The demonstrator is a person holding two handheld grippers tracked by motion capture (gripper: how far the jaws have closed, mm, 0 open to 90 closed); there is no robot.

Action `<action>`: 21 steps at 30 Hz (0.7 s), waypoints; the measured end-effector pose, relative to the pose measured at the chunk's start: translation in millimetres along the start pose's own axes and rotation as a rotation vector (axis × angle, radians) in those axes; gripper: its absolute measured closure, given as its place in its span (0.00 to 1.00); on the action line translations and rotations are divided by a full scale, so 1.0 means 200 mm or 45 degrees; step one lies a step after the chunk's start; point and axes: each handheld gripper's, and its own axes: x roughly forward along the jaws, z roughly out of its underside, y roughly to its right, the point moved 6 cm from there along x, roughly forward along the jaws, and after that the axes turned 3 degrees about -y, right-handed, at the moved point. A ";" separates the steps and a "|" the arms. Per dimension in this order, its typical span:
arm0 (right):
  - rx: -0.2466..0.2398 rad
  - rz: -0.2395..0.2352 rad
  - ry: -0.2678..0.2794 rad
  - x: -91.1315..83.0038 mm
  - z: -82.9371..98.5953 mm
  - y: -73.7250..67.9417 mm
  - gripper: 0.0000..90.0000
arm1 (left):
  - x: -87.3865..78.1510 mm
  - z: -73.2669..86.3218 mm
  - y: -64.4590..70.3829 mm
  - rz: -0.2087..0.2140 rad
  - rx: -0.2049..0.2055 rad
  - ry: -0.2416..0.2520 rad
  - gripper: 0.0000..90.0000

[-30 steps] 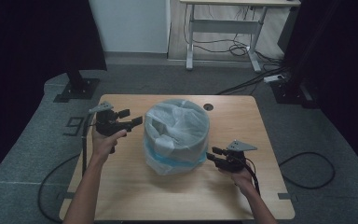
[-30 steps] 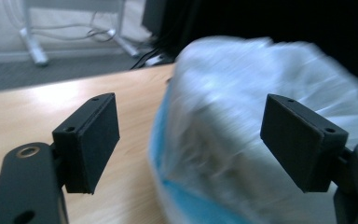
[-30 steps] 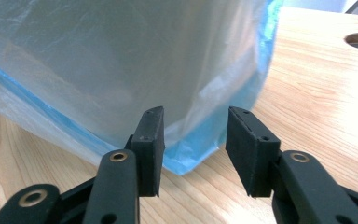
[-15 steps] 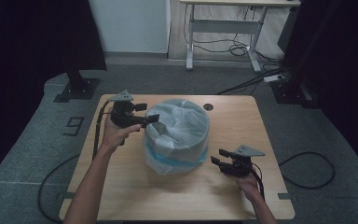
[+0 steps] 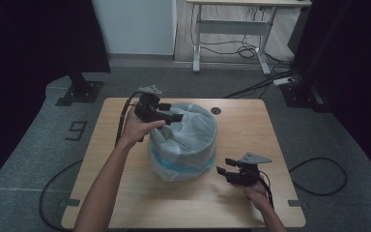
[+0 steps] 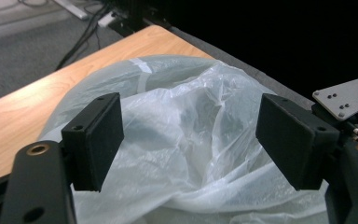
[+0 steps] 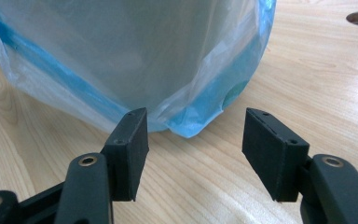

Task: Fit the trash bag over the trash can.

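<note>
A grey bin (image 5: 186,145) lined with a clear plastic bag with a blue band (image 5: 193,126) stands mid-table. My left gripper (image 5: 178,117) hovers over the bin's near-left rim, jaws open, with the crumpled bag (image 6: 191,140) between and below them, nothing pinched. My right gripper (image 5: 222,172) rests low on the table to the right of the bin, open, its jaws pointing at the blue bag edge (image 7: 200,121) at the bin's foot without touching it. The right gripper's grey plate (image 6: 347,95) also appears in the left gripper view.
The wooden table (image 5: 251,140) has a round cable hole (image 5: 216,110) behind the bin. Beyond it lie grey carpet, a white desk frame (image 5: 232,29) with cables, and a black stand base (image 5: 79,92) at the left.
My left gripper has travelled from the table's left side rightward and up over the bin's rim. My right gripper has slid slightly back toward the person.
</note>
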 end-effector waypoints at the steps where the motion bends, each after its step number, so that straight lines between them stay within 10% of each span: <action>1: 0.001 -0.002 -0.003 0.00 0.00 0.00 0.44 | 0.01 -0.01 0.00 0.002 0.000 -0.002 0.26; 21: -0.003 -0.021 -0.016 0.00 0.01 0.00 0.45 | 0.32 -0.04 0.02 -0.005 -0.026 -0.313 0.29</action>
